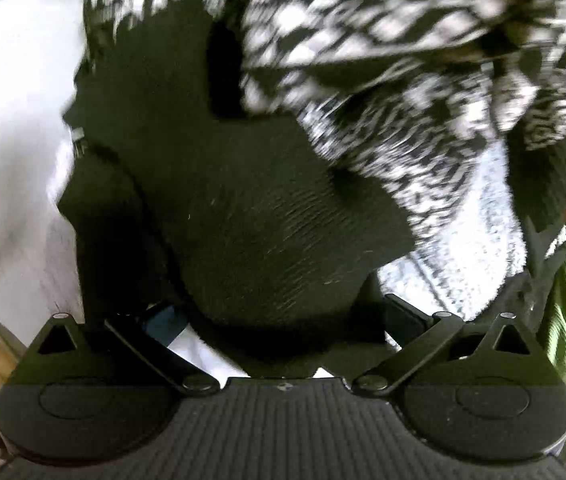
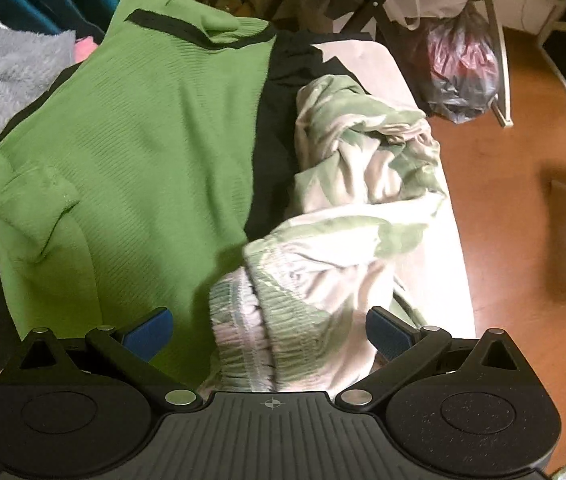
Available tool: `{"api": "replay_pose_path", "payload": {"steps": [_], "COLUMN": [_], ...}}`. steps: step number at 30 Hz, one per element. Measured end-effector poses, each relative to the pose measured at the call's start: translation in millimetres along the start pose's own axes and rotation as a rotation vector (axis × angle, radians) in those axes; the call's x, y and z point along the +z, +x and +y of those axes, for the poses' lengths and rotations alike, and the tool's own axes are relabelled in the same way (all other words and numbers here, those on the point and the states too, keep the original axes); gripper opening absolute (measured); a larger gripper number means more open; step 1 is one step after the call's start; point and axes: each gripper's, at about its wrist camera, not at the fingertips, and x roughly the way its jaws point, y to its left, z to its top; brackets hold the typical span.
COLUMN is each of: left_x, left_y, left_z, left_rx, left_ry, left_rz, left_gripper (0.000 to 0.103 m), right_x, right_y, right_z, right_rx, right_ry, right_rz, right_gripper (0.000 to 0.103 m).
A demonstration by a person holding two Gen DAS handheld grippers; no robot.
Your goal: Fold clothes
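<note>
At the bottom of the right wrist view the right gripper (image 2: 269, 330) stands spread wide, grasping nothing, its blue pads (image 2: 151, 330) on both sides of a crumpled pale green and white garment (image 2: 347, 216) that lies on a white surface (image 2: 435, 264). Left of it a green ribbed sweater (image 2: 135, 152) lies spread over a black cloth (image 2: 271, 120), and a grey fluffy piece (image 2: 7, 72) is at the upper left. The surface ends at the right of the frame; beyond this edge there is open wooden floor (image 2: 503, 208), and farther a plastic bag (image 2: 463, 72) between metal legs. In the left wrist view the left gripper (image 1: 283, 320) is also spread, with a black knitted fabric (image 1: 243, 208) lying between its fingers; it does not pinch it. Above, blurred, is a black-and-white patterned garment (image 1: 383, 60), and white surface (image 1: 15, 140) shows at the left.
</note>
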Motion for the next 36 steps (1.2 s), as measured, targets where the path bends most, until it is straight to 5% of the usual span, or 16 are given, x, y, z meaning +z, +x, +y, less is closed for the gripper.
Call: {"api": "replay_pose_path", "payload": {"steps": [12,15,22,24,29,36], "left_x": [-2,-30,-28,-29,-33,-41], "left_y": [-40,-54,-55,-56,-56,-46], "left_z": [-38,8,-9,-13,-17,-20], "left_rx": [-0.046,-0.052,-0.082,-0.090,-0.107,-0.117], "left_ry": [-0.029,-0.018,0.020,0.029,0.028,0.014], "left_rz": [-0.085,-0.095,-0.113,-0.114,-0.106,-0.073], "left_gripper": [0.102,0.102,0.102,0.102,0.102,0.102], "right_x": [7,7,2,2,7,7], "right_y": [-7,-9,-8,-7,-11,-12], "right_z": [-46,-53,-55,-50,-41,-57], "right_rx": [0.003,0.023,0.078,0.100,0.112,0.093], "right_ry": [0.109,0.112,0.079,0.052,-0.025,-0.026], "right_rz": [-0.013,-0.017,-0.010,-0.013,-0.046,-0.059], "right_gripper": [0.102,0.099,0.092,0.080,0.026,0.014]}}
